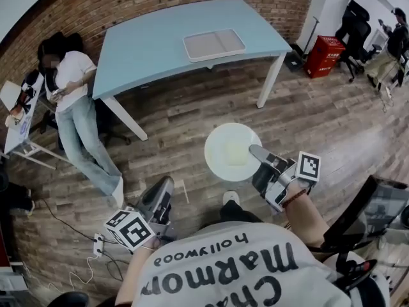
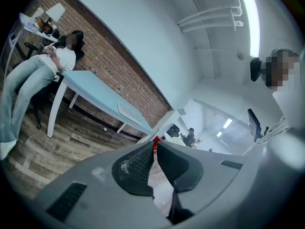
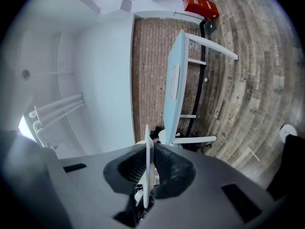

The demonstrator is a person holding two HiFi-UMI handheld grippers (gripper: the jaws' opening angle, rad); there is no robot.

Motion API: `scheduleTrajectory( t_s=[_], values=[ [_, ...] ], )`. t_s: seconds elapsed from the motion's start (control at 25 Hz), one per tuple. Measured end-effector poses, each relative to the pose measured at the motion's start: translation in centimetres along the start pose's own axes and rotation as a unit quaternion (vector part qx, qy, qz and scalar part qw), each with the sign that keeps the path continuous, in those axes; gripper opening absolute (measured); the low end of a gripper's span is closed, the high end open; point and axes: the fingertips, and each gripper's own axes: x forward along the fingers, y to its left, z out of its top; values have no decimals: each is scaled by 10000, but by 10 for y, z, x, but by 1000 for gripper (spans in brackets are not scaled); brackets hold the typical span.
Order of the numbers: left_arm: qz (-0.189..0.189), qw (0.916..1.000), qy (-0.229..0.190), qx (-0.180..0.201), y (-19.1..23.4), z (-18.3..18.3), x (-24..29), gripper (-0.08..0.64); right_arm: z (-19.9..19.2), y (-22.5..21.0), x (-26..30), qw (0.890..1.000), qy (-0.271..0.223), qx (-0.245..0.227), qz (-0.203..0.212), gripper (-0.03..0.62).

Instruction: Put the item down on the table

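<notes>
Plate (image 1: 231,151): white, round, with a shallow centre well, held in the air over the wood floor in front of the person, its face roughly level in the head view. Right gripper (image 1: 257,152): jaws clenched on the plate's near rim; in the right gripper view the plate is seen edge-on as a thin white line pinched between the two ribbed pads, and only a narrow strip of rim is engaged. Left gripper (image 1: 163,187): held low at the person's side, jaws closed tip to tip with nothing between them, as read in the left gripper view. Table (image 1: 153,43): light blue, well apart from the plate and ahead of it; a flat grey tray (image 1: 214,44) lies near its far side, with bare top left and right of the tray. Handling, judged: the plate is taken to be stiff and fairly light, since it shows no sag though it is held at one edge only. The material cannot be told; if ceramic, it is to be treated as breakable. The surface looks smooth, so slip or swivel in the pads is considered likely under a jolt, because the weight hangs out beyond the grip. The rim is judged the only practical hold, and the present grip is judged adequate for a slow carry. Set-down is best made flat on bare table top, with the far edge touched first and the jaws released only once the base is fully supported.
</notes>
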Motion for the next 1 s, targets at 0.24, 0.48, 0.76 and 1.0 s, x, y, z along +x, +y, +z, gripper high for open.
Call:
scheduleTrajectory(
  t_s=[0.24,0.48,0.76,1.0],
  values=[
    [-32,10000,-4,-27,6,22,75,25,65,-12,31,9998,193,-2,-75,29],
    [-19,10000,-6,-27,15,34,139,23,118,-23,50,9993,351,-117,-85,29],
    [-20,10000,-33,55,14,48,188,23,167,-39,65,9992,370,29,-151,29],
    [61,10000,-20,-45,31,52,205,23,186,-48,74,9994,269,123,-152,29]
  ],
)
